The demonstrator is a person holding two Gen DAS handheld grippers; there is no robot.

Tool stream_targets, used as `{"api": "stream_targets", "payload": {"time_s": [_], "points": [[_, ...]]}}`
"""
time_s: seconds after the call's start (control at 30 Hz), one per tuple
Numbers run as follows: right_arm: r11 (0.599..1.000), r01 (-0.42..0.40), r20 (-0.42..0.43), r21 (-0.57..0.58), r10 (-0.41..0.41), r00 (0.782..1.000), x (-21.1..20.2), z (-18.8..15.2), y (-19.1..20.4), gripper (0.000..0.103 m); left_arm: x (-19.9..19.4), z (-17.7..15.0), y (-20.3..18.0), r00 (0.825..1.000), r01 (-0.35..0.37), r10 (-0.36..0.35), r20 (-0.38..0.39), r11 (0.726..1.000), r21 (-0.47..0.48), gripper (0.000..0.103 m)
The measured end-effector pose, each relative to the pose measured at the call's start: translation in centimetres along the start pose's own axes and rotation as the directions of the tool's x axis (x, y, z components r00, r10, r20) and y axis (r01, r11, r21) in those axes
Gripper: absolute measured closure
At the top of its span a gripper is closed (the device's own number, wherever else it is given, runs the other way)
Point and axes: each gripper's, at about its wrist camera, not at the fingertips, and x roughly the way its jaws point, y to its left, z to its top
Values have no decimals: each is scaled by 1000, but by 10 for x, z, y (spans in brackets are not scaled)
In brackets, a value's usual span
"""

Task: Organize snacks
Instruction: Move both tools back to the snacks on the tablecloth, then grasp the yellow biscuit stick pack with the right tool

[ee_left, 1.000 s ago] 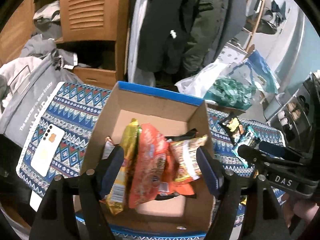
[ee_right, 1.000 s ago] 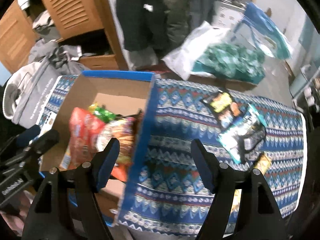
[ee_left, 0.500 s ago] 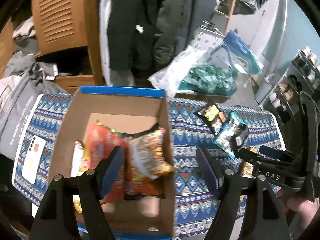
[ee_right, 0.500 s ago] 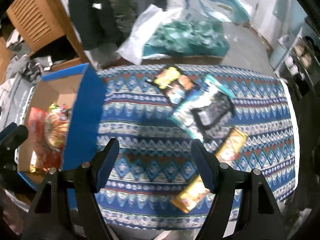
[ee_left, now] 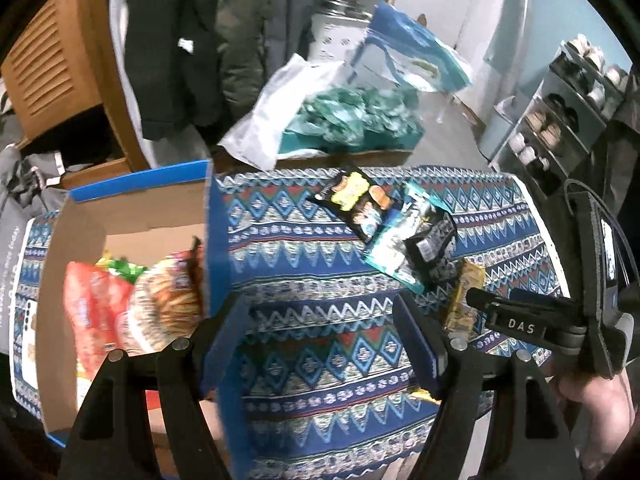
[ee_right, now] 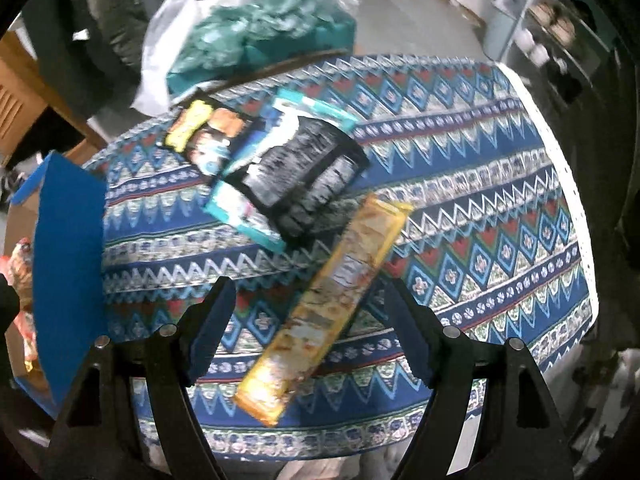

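Right gripper [ee_right: 308, 328] open over the yellow snack pack [ee_right: 328, 300], left gripper [ee_left: 324, 344] open too; next: drop, pinch, box [ee_left: 216, 240] it.

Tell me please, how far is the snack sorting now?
Done: several packets, one red, stand in the cardboard box. In hand: nothing; the right gripper, jaws just opening, hangs over the long yellow packet, and the left gripper is open and empty. Left: that packet, the teal-and-black packet and the black-and-yellow packet on the tablecloth.
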Motion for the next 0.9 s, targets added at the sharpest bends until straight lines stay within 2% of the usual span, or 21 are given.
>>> {"api": "stream_targets", "payload": {"time_s": [0.13,0.5,0.7,0.8,0.83,0.9], "points": [[1000,13,-29,26,-12,1000,14,-2,-12,26,18,-1,-13,1000,-5,5,-15,1000,17,27],[993,-25,-120,119,39,992,60,-9,-20,26,75,-18,-31,995,-13,20,-99,998,65,27],[991,2,-142,131,17,990,81,-18,-18,27,102,-27,-35,989,-4,12,-144,998,59,27],[993,10,-131,114,5,991,83,-20,-20,38,111,-30,-38,988,-1,11,-157,998,65,27],[995,6,-123,104,6,992,81,-20,-20,54,115,-30,-39,987,-1,12,-162,998,69,27],[996,1,-120,86,9,993,78,-19,-23,58,120,-30,-42,986,3,9,-169,997,71,27]]}}
